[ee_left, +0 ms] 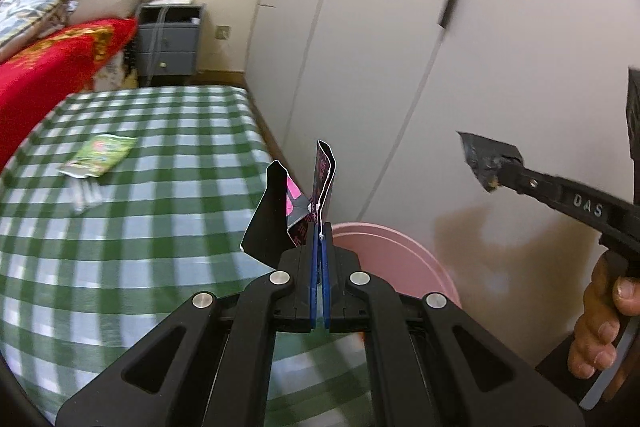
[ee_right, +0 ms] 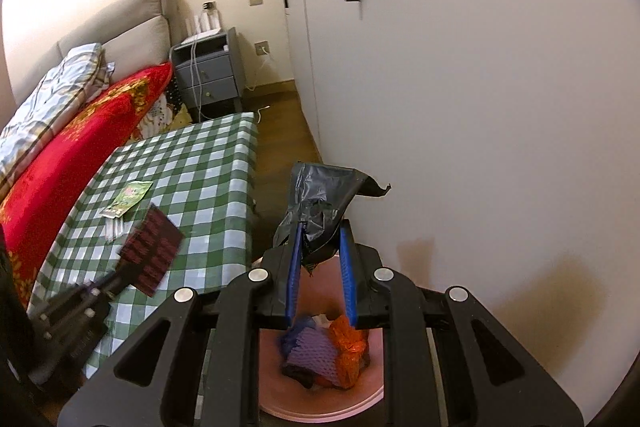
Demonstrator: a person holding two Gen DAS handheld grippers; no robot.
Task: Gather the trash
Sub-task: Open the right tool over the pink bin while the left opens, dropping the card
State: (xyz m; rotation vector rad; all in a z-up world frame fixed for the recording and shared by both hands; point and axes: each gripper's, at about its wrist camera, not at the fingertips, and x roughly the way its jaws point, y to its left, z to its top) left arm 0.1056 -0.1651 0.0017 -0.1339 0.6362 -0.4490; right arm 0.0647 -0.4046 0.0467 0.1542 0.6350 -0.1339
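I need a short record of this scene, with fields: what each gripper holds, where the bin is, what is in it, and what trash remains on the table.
left gripper: shut on a black and pink wrapper
right gripper: shut on a crumpled black wrapper, above the bin
bin: pink bin on the floor beside the checked table
bin contents: purple net and orange piece
left on table: green packet and a clear wrapper beside it

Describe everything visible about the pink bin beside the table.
The pink bin is a round, smooth container that looks like plastic, standing upright and open-topped on the floor between the checked table and the white wall. Inside lie purple foam netting and crumpled orange trash. The right gripper, pinching a black wrapper, hangs above it.
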